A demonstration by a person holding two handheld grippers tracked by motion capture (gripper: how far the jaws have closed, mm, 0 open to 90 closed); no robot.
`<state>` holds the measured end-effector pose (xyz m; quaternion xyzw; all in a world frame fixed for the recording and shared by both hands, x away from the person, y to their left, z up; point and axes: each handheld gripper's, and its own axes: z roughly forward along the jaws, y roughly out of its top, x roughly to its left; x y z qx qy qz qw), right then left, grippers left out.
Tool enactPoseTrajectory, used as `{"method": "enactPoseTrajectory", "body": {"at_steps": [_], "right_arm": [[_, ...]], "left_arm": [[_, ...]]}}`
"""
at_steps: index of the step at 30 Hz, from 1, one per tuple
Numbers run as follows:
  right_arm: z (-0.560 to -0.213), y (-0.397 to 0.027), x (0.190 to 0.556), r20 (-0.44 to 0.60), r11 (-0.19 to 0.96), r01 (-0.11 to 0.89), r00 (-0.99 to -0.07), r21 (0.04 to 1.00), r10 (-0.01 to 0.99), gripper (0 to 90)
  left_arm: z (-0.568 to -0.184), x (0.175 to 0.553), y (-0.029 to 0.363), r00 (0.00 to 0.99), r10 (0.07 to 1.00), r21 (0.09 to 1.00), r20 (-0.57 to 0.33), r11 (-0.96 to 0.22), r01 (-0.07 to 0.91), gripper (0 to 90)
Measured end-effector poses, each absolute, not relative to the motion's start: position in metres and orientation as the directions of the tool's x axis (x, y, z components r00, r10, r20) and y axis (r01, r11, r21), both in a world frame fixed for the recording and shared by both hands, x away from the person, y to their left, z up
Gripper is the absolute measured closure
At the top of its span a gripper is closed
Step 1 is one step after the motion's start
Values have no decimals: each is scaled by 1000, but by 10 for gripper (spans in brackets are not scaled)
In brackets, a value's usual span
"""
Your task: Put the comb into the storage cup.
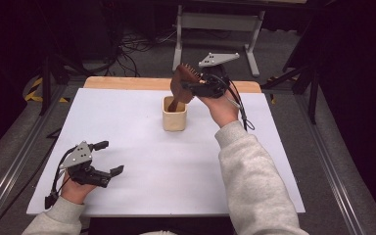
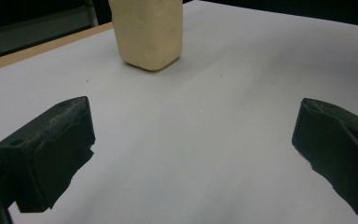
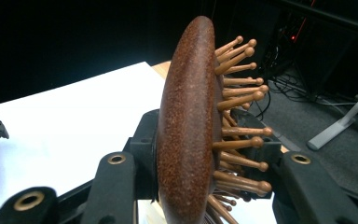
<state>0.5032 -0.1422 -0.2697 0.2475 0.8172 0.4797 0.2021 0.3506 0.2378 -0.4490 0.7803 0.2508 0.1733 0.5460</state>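
- Brown wood, that's your hairbrush (image 1: 182,83): you hold it by its head in the right gripper (image 1: 196,87), jaws clamped on the head, handle pointing down into the cream cup (image 1: 175,117).
- From the right gripper view, the hairbrush (image 3: 186,130) sits edge-on between your jaws, smooth back on one side, ball-tipped pegs on the other.
- It looks stiff and light, I'd judge; the polished back may slide, so the hold across the head, pegs against one pad, seems the surer one.
- The pegs look thin and could bend or snap if squeezed sideways, so go easy.
- The cup stands near the middle of the bench (image 1: 127,127), towards the far edge; it looks light and a shade soft-walled, so a handle caught on its rim could tip it.
- Your left gripper (image 1: 105,157) rests near the bench's near left corner, jaws wide apart and holding nothing.
- In the left gripper view the cup (image 2: 148,32) stands well ahead, with bare white bench (image 2: 223,130) between.
- Nothing else stands near the cup.
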Motion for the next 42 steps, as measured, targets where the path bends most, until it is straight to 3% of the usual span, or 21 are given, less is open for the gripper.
{"method": "enactPoseTrajectory", "body": {"at_steps": [24, 42], "right_arm": [[-301, -132, 517, -38, 429, 272, -809, 861, 587, 558], [-305, -131, 517, -41, 434, 268, -812, 860, 582, 512]], "left_arm": [[-450, 351, 237, 818, 575, 937, -1, -286, 201, 2], [-450, 351, 237, 820, 572, 935, -3, -290, 205, 2]]}}
